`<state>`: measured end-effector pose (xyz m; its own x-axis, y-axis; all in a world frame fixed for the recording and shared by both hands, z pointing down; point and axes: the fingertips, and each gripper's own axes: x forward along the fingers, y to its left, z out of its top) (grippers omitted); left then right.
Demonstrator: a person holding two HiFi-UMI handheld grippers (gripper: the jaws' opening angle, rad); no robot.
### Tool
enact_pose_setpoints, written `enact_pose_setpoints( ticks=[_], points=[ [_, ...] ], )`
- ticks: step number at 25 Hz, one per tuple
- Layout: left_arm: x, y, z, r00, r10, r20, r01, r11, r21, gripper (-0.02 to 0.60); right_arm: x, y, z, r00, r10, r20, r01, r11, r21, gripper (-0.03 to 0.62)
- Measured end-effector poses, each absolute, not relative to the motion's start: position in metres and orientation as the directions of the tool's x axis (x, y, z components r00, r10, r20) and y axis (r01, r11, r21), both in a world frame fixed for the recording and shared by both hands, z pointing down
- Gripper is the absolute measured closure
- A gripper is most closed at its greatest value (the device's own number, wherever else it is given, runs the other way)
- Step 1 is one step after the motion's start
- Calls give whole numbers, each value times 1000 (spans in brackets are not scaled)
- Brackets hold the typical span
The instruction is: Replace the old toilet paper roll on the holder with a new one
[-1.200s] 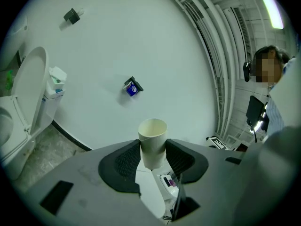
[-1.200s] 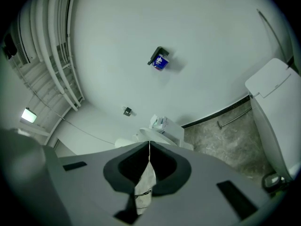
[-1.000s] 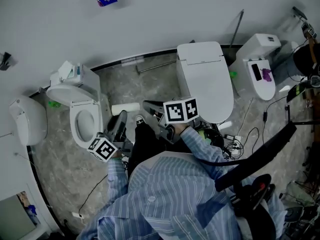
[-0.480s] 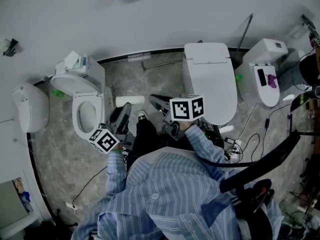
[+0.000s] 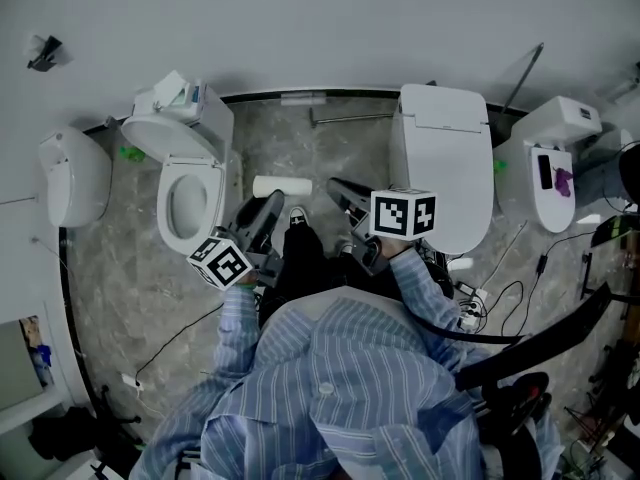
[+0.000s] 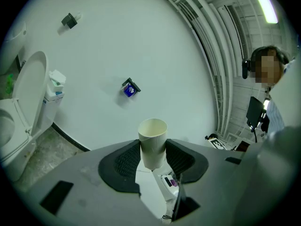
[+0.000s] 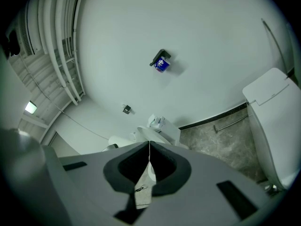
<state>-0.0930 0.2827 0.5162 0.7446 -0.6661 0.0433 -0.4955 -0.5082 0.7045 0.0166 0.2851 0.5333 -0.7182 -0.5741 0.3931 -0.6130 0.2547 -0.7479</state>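
Observation:
My left gripper (image 6: 153, 147) points level at the white wall and is shut on a bare pale cardboard tube (image 6: 153, 130) that stands upright between its pads. High on that wall hangs a small dark holder (image 6: 129, 88) with something blue on it; it also shows in the right gripper view as the holder (image 7: 161, 61) and at the head view's top edge. A full white paper roll (image 5: 282, 186) lies on the floor just beyond both grippers. My left gripper (image 5: 264, 216) is below the roll. My right gripper (image 5: 336, 186) is to its right; its jaws (image 7: 149, 144) are shut and empty.
A toilet with raised lid (image 5: 190, 200) stands at the left, and a urinal (image 5: 72, 176) is on the wall beyond it. A closed toilet (image 5: 446, 158) and another (image 5: 556, 160) are at the right. Cables (image 5: 482, 306) trail on the floor, and a metal bar (image 5: 350, 116) lies by the wall.
The head view has swung, so the whole room has slid right and the wall holder has slipped to the top edge. Both grippers keep their places relative to the floor roll.

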Motion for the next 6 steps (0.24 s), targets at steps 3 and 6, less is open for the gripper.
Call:
enact_pose_setpoints(
  ticks=[3,6],
  points=[
    [-98,282,519,744,-667,43,-494,-504,709,411,13,283,537,-717,-572,398,-615,252,-747,585],
    [-102,280,523,742,-669,40,-491,-502,713,411,11,281,541,-716,-571,402,-618,250,-746,585]
  ],
)
